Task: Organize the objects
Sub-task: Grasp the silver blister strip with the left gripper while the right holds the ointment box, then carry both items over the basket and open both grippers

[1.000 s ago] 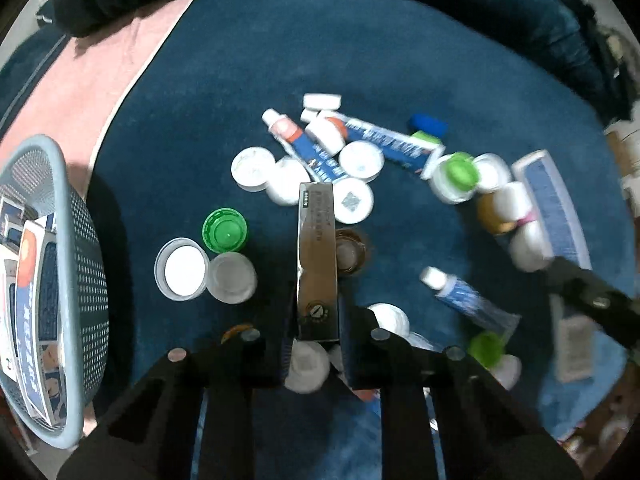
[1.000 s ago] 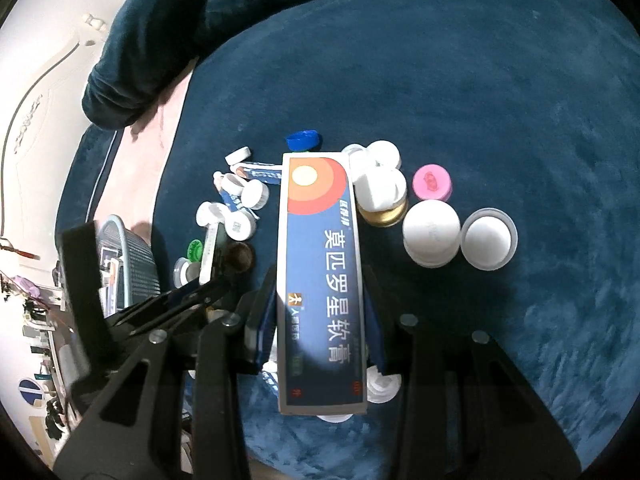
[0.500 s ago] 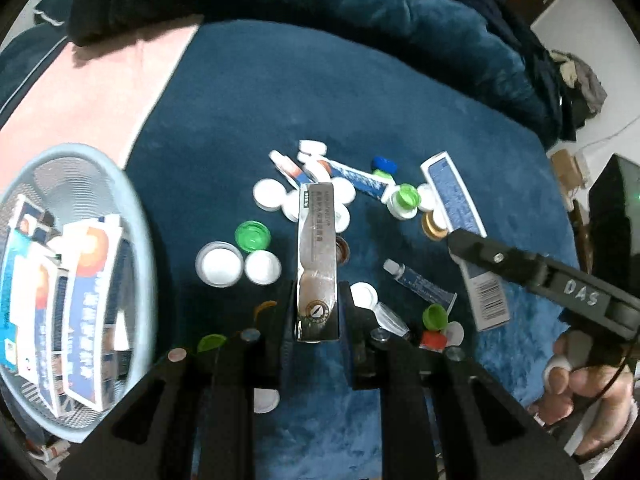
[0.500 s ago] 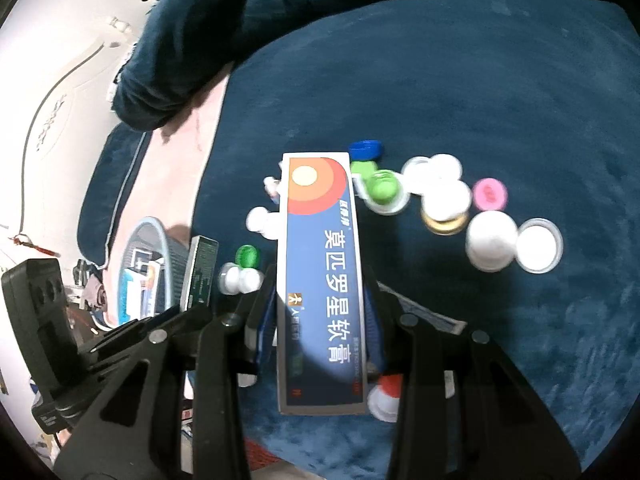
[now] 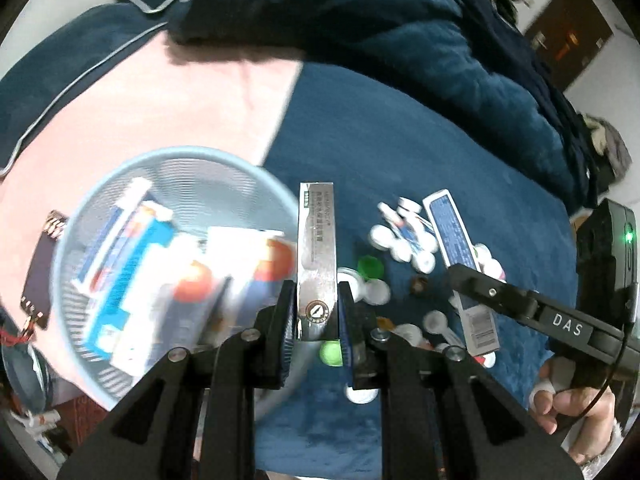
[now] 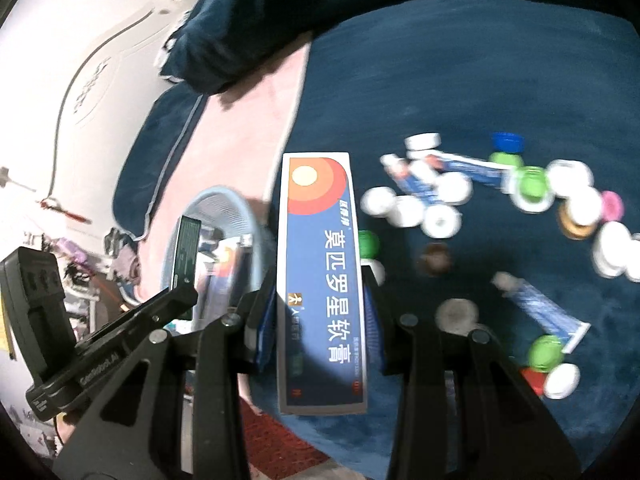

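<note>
My left gripper (image 5: 317,320) is shut on a narrow silver box (image 5: 317,248), held above the right rim of a light blue mesh basket (image 5: 80,236) that holds several boxes. My right gripper (image 6: 320,312) is shut on a long blue box with a red-orange sun (image 6: 320,264), held above the blue blanket just right of the basket (image 6: 224,200). The right gripper and its blue box (image 5: 452,232) show at the right of the left wrist view. The left gripper with the silver box (image 6: 186,248) shows at the left of the right wrist view.
Several white, green, pink and blue caps (image 6: 440,220) and ointment tubes (image 6: 540,312) lie scattered on the dark blue blanket (image 6: 480,60). A pink sheet (image 5: 160,100) lies under the basket. A bunched dark blanket (image 5: 360,20) lies behind.
Both grippers have risen and swung left toward the basket with their boxes still held. The basket now fills the left of the left wrist view.
</note>
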Motion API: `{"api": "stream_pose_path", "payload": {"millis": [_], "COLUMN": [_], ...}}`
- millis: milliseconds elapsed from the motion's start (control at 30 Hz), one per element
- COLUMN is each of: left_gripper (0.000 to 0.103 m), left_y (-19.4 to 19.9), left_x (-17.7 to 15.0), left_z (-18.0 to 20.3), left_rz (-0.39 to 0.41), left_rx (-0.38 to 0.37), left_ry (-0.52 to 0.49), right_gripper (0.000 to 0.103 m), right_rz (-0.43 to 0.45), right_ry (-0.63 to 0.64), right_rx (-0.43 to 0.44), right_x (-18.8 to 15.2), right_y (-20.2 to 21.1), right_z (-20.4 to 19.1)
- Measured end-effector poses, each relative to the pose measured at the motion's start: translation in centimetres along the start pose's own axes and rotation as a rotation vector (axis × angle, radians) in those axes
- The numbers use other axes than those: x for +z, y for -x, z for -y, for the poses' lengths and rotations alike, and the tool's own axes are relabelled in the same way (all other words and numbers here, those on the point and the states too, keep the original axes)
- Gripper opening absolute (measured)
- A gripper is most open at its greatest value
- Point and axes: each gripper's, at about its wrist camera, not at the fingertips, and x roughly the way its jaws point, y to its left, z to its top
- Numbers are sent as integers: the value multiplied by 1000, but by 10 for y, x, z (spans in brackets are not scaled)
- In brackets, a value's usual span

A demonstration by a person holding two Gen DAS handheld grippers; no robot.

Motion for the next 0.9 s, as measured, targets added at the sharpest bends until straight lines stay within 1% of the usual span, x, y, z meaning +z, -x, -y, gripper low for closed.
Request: {"api": "stream_pose_path", "payload": {"millis": [100,200,300,367,433,500,633,667,700,733,767,800,833,867,900], "left_gripper": [19,19,19,19,19,19,19,21,24,34,52,62,76,80,81], "left_y": [11,22,29,31,30,27,16,14,12,12,13,14,15,17,18], "left_x": [1,4,6,8,10,12,15,16,16,16,16,16,16,16,16], "left_z": [-30,-58,-75,-84,-96,-99,-110,-113,-114,-115,-116,-117,-118,-119,-120], "left_rz": [22,51,73,84,78,73,45,41,38,36,40,44,48,55,57], "left_rx": [40,115,167,210,247,273,280,294,309,326,339,349,359,369,374], "left_ry": [39,54,53,33,9,-7,-5,0,3,3,6,11,16,22,28], "right_gripper": [38,38,38,38,38,38,40,43,48,50,53,55,55,56,57], "right_rz": [-11,-29,-50,-66,-82,-95,-121,-130,-129,-116,-95,-81,-71,-65,-63], "right_ry": [45,106,187,248,300,359,533,561,566,564,554,543,536,534,532], "right_rx": [17,26,28,26,17,-3,-42,-55,-68,-85,-93,-89,-85,-89,-94], "right_x": [1,3,5,6,7,10,14,15,17,19,20,19,18,16,14], "right_y": [-12,-26,-41,-51,-61,-71,-94,-98,-100,-99,-96,-92,-88,-85,-82], "right_z": [-25,-53,-84,-104,-120,-135,-167,-170,-172,-171,-169,-168,-166,-163,-161]}}
